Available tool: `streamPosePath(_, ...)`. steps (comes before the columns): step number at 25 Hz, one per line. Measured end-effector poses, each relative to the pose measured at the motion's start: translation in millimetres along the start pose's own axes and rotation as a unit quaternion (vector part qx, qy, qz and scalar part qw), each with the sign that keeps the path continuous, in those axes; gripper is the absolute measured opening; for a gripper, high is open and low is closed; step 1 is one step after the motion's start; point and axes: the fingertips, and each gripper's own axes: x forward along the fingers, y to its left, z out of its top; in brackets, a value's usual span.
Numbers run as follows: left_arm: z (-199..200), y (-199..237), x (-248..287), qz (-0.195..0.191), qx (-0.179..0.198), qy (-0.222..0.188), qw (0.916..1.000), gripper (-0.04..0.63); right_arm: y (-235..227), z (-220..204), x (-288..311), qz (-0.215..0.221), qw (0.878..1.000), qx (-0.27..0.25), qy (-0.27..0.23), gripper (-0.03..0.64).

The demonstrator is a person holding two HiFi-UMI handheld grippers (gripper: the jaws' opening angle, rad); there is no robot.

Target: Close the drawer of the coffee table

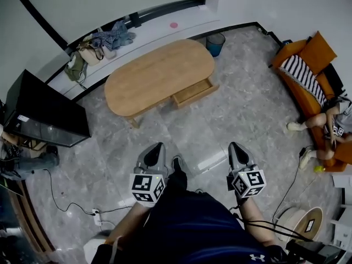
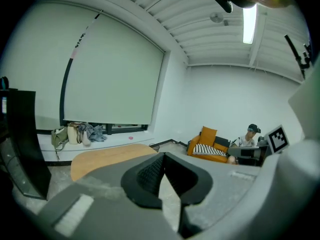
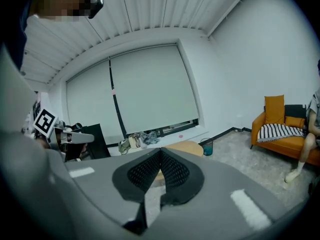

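Left gripper point(image 1: 158, 147): jaws pressed together, nothing in them, hanging low in front of me. Ahead, well apart across the stone floor, sits the oval wooden coffee table point(image 1: 148, 76), its long axis slanting up to the right in the head view. The drawer point(image 1: 193, 91) juts open from the near long side, toward the table's right end, its front facing me. Right gripper point(image 1: 235, 146): jaws together as well, empty. The drawer lies ahead and between the two grippers, and I judge neither clearly nearer. Its front runs along the table's long edge, so the push must go square into it, once I've closed the gap.
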Motion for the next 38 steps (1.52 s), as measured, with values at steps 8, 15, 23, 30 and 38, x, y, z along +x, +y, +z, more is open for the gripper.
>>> streamPosePath(8, 45.4, 53.2, 79.9, -0.044, 0.011, 0.001, 0.999, 0.002, -19.7, 35.3, 79.1, -0.057, 0.998, 0.029, -0.013, 0.002)
streamPosePath(15, 35.5, 89.0, 116.8, -0.046, -0.002, 0.041, 0.9981, 0.002, -22.6, 27.2, 119.5, -0.064, 0.997, 0.042, 0.007, 0.002)
streamPosePath(23, 31.3, 99.1, 164.2, -0.04, -0.016, 0.068, 0.9968, 0.002, -51.3, 18.2, 162.9, -0.065, 0.995, 0.071, 0.035, 0.002)
streamPosePath(30, 62.3, 100.7, 235.0, -0.03, -0.011, 0.059, 0.9977, 0.002, -101.6, 48.4, 226.3, -0.05, 0.996, 0.066, 0.027, 0.002)
streamPosePath(38, 100.7, 79.8, 333.7, -0.025, -0.009, 0.058, 0.998, 0.002, -182.7, 86.1, 293.6, -0.036, 0.997, 0.057, 0.038, 0.002)
